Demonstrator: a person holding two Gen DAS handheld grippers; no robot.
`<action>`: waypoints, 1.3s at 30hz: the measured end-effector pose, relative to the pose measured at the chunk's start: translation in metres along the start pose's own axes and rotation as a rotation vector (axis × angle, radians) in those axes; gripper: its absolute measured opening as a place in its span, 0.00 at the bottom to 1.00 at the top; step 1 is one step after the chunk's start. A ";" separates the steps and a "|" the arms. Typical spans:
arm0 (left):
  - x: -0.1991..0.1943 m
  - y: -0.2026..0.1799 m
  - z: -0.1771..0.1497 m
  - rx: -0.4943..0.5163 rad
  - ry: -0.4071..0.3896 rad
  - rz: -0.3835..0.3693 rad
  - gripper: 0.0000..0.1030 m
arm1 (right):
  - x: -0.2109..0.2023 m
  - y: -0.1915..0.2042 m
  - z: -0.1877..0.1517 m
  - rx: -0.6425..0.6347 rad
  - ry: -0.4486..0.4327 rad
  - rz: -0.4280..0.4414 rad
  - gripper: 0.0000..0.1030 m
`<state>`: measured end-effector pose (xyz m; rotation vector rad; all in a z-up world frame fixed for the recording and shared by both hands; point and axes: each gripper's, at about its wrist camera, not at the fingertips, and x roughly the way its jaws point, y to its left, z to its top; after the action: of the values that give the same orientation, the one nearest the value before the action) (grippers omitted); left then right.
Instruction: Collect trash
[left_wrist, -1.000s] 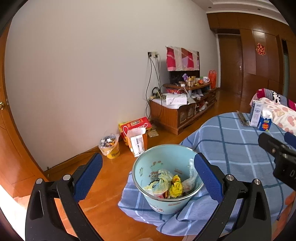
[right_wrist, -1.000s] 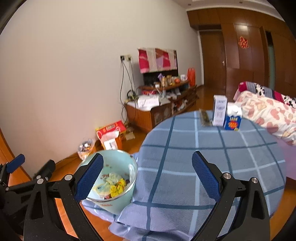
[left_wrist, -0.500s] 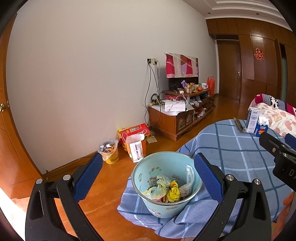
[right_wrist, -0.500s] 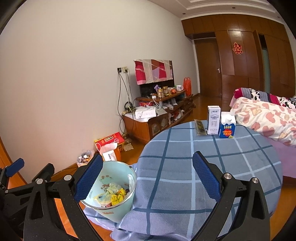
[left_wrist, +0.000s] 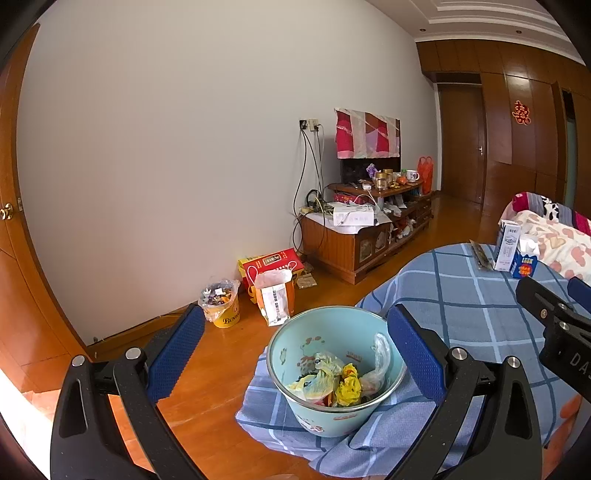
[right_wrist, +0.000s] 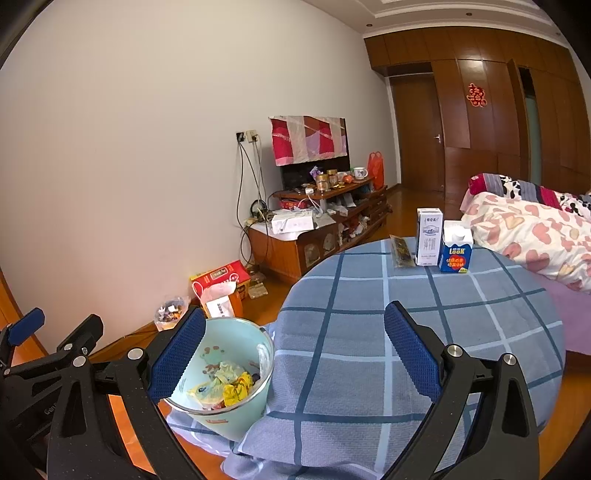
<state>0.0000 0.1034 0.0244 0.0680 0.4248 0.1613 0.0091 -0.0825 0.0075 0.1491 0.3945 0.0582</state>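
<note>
A pale blue bin (left_wrist: 334, 373) stands on the floor against the table's hanging cloth, holding crumpled wrappers (left_wrist: 332, 380); it also shows in the right wrist view (right_wrist: 225, 373). My left gripper (left_wrist: 291, 354) is open and empty, above and short of the bin. My right gripper (right_wrist: 293, 356) is open and empty over the near edge of the blue checked tablecloth (right_wrist: 406, 325). At the table's far edge stand a white milk carton (right_wrist: 429, 231), a blue carton (right_wrist: 456, 252) and a dark flat wrapper (right_wrist: 400, 251).
A wooden TV cabinet (left_wrist: 365, 229) stands along the wall. A yellow bucket of scraps (left_wrist: 221, 306), a red box (left_wrist: 271, 262) and a white bag (left_wrist: 275, 297) sit on the wood floor. A bed with a heart-print quilt (right_wrist: 528, 229) lies right of the table.
Both grippers have risen and tilted back, so the bin and table sit lower and farther in view. Both stay open and empty.
</note>
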 end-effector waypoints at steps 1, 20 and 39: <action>0.000 0.000 0.000 0.000 0.000 0.002 0.94 | 0.000 0.000 0.000 0.001 0.000 0.000 0.93; 0.000 0.002 0.002 -0.002 -0.001 0.008 0.94 | 0.000 -0.001 -0.003 0.010 -0.001 -0.003 0.93; 0.000 0.004 0.004 -0.012 0.000 0.007 0.94 | 0.000 -0.002 -0.004 0.015 -0.003 -0.005 0.93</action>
<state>0.0010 0.1069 0.0283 0.0574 0.4236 0.1709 0.0071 -0.0837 0.0036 0.1629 0.3920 0.0500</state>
